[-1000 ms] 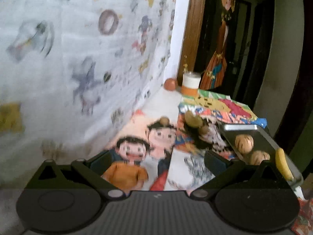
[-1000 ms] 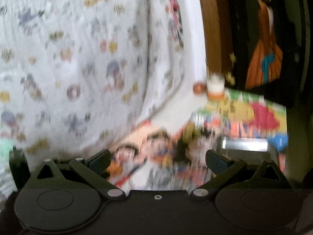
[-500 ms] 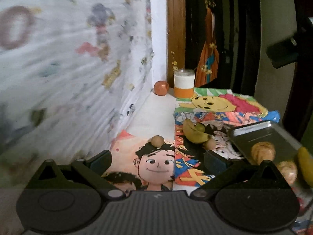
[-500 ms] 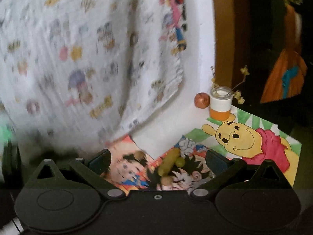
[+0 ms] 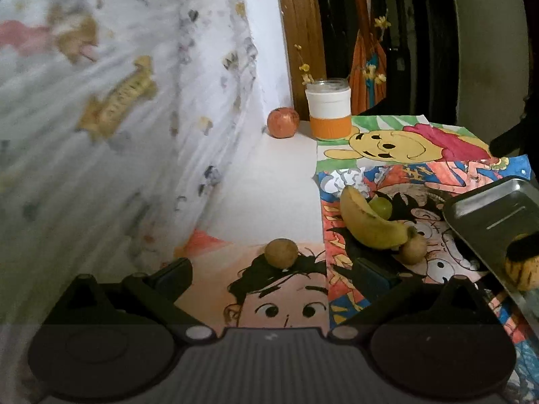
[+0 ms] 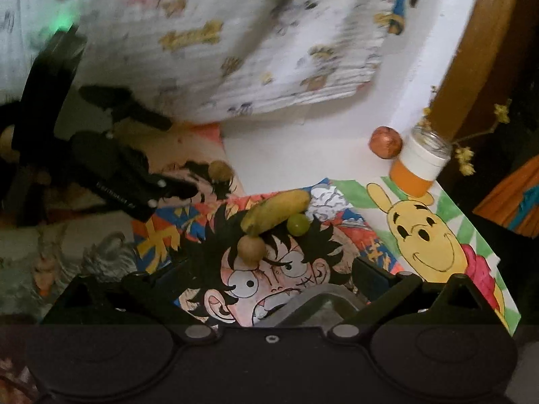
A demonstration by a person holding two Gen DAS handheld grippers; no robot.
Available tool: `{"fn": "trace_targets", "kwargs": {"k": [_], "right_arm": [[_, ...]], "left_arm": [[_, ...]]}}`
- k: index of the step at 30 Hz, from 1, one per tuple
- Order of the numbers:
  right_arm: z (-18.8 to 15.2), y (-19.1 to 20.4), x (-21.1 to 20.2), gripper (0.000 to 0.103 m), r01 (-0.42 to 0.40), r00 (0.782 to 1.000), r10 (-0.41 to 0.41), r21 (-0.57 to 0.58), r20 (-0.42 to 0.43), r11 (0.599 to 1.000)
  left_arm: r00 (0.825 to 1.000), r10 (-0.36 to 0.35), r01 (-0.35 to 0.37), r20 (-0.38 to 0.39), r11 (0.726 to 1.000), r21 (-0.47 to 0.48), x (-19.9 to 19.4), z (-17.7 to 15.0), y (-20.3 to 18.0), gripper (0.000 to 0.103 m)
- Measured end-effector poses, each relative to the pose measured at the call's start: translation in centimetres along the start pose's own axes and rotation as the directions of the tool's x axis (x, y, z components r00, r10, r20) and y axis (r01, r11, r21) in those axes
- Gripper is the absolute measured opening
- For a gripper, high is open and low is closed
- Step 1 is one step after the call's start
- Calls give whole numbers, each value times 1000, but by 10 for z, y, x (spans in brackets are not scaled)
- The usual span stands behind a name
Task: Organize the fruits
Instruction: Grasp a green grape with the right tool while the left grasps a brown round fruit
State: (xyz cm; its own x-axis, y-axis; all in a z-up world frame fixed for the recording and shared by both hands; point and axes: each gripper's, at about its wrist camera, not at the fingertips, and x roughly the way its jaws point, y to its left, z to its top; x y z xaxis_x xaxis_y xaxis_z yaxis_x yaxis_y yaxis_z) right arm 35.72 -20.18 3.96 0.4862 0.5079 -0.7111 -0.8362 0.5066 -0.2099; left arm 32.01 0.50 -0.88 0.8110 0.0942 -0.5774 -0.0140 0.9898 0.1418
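Note:
My left gripper [image 5: 271, 274] is open just short of a small brown round fruit [image 5: 281, 252] that lies on a cartoon mat. To its right lie a banana [image 5: 370, 224], a green grape [image 5: 380, 206] and a second brown fruit [image 5: 413, 250]. A metal tray [image 5: 495, 212] at the right edge holds a yellowish fruit [image 5: 522, 271]. My right gripper [image 6: 269, 276] is open above the tray's corner [image 6: 316, 303]. Ahead of it I see the banana [image 6: 276, 210], the grape [image 6: 298, 224] and a brown fruit [image 6: 251, 250]. The left gripper [image 6: 182, 156] shows at the left, near the other brown fruit [image 6: 219, 170].
A red apple [image 5: 283, 122] and a jar with an orange band [image 5: 330, 109] holding dried flowers stand at the table's far corner. A patterned white cloth [image 5: 118, 118] hangs along the left side. A wooden door frame [image 5: 296, 33] rises behind the jar.
The left gripper has moved forward and now reaches the first brown fruit. The right gripper's view has swung down over the mat, bringing the tray corner under it.

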Motion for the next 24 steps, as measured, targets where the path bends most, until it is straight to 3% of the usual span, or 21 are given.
{"fn": "trace_targets", "kwargs": {"k": [9, 15, 17, 24], "right_arm": [[4, -15, 23, 92, 86, 996, -86, -27, -6, 996], [19, -31, 48, 73, 145, 989, -145, -15, -19, 989], [23, -33, 58, 64, 144, 989, -144, -23, -32, 989], [27, -28, 83, 59, 75, 995, -80, -75, -62, 994]], "left_arm": [[1000, 18, -18, -12, 1000, 0, 14, 1, 3, 103], [1000, 16, -16, 1, 1000, -10, 19, 4, 0, 100], [1000, 25, -25, 4, 1000, 0, 22, 6, -2, 98], [1000, 9, -10, -19, 999, -32, 34, 5, 0, 89]]}}
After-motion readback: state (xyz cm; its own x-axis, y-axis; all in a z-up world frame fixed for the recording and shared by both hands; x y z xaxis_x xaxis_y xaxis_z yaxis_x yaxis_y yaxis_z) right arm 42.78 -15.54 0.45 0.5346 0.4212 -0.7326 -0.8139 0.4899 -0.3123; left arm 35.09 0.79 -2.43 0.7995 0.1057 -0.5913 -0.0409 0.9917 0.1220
